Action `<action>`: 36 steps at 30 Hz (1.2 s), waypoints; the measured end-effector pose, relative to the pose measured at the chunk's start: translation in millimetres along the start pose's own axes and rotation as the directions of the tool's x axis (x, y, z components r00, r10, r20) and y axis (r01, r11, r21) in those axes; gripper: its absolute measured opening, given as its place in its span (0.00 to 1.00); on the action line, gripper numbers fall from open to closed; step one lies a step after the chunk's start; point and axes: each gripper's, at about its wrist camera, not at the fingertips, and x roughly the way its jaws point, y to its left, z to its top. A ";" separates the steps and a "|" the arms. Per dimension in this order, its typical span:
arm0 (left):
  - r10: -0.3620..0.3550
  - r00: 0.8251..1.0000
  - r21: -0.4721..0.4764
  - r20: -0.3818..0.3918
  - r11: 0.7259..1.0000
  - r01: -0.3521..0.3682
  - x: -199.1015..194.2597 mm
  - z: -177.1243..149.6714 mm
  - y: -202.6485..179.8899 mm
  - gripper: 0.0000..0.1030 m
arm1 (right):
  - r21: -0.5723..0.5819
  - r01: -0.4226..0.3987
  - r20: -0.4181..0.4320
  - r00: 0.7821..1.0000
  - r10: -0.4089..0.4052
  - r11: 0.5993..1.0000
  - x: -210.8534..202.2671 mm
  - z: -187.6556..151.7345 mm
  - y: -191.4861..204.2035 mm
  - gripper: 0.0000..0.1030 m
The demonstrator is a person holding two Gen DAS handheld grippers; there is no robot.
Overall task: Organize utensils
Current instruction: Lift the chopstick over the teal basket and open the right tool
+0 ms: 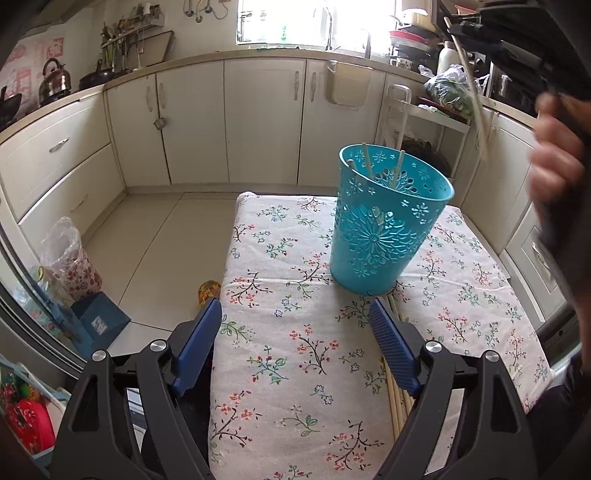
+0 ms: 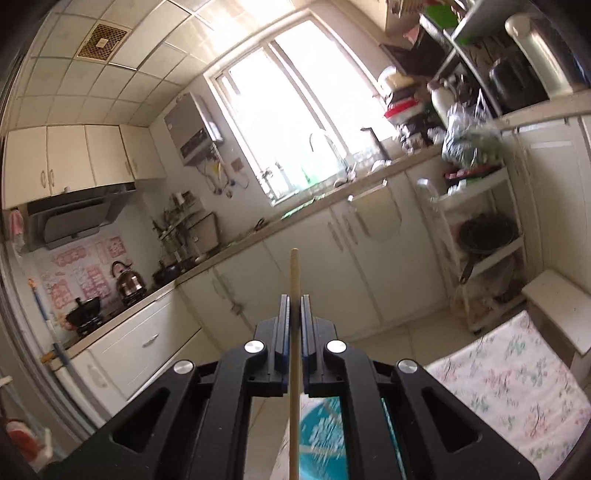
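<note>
A teal perforated holder [image 1: 384, 225] stands upright on the floral-cloth table [image 1: 295, 354], with a few chopsticks [image 1: 369, 164] leaning inside it. Several more chopsticks [image 1: 397, 402] lie on the cloth in front of it, partly hidden under one blue pad. My left gripper [image 1: 294, 302] hovers open over the table, short of the holder, with nothing between its pads. My right gripper [image 2: 294, 297] is shut on a single wooden chopstick [image 2: 294, 273], held high above the holder [image 2: 325, 435]. In the left wrist view that gripper [image 1: 461, 29] and its blurred chopstick [image 1: 474, 99] appear at the upper right, held by a hand [image 1: 554, 162].
Cream kitchen cabinets [image 1: 258, 122] run along the far wall and left side. A white shelf rack [image 2: 484, 254] and a white stool [image 2: 557, 306] stand behind the table on the right. On the floor at the left sit a plastic bag [image 1: 68, 258] and a blue box [image 1: 99, 317].
</note>
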 end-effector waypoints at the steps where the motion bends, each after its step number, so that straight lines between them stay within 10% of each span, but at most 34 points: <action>1: 0.001 1.000 -0.004 -0.002 1.000 -0.001 1.8 0.7 0.7 0.76 | -0.002 0.018 0.020 1.000 -0.018 1.000 5.5 0.0 -0.5 0.06; 17: 0.022 0.999 -0.023 -0.032 0.999 -0.023 20.1 -0.9 3.5 0.86 | -0.161 0.102 -0.108 0.987 -0.120 0.982 50.0 -60.3 -0.7 0.06; 26: 0.055 0.998 -0.033 0.003 0.998 -0.055 -1.7 -3.6 7.2 0.92 | -0.158 0.083 -0.170 0.979 -0.110 0.984 -17.9 -78.0 -15.1 0.10; 29: 0.064 0.998 -0.026 0.013 0.998 -0.064 -12.6 -7.1 8.0 0.92 | -0.158 0.105 -0.185 0.974 -0.134 0.982 -56.9 -91.8 -22.8 0.30; 36: 0.079 0.997 -0.003 0.012 0.997 -0.079 -36.5 -28.3 8.2 0.92 | -0.210 0.194 -0.374 0.890 -0.262 0.958 -119.3 -172.8 -54.0 0.46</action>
